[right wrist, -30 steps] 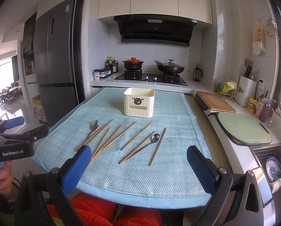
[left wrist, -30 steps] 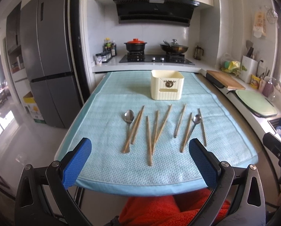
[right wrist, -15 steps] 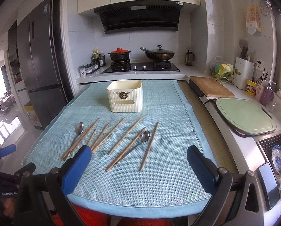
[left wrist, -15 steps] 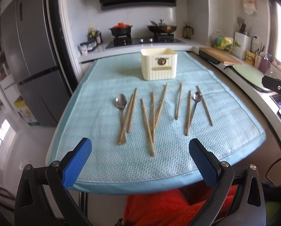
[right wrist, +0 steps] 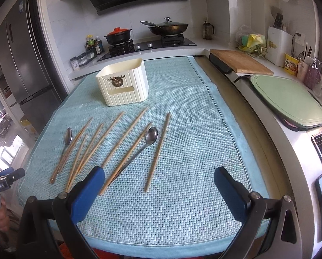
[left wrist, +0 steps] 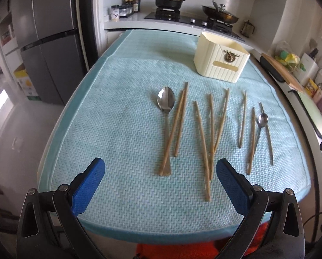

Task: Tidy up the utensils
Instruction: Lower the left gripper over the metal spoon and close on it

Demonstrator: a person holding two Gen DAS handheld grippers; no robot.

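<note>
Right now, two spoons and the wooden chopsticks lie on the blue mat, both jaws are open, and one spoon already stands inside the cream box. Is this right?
Not quite. No spoon is in the cream box. Both spoons lie flat on the blue mat among the chopsticks, as the right wrist view shows. The rest holds: left gripper and right gripper have open jaws.

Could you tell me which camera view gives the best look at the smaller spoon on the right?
The right wrist view: the smaller spoon lies near centre, bowl and handle clear between chopsticks. The left wrist view shows it small, toward the right edge.
</note>
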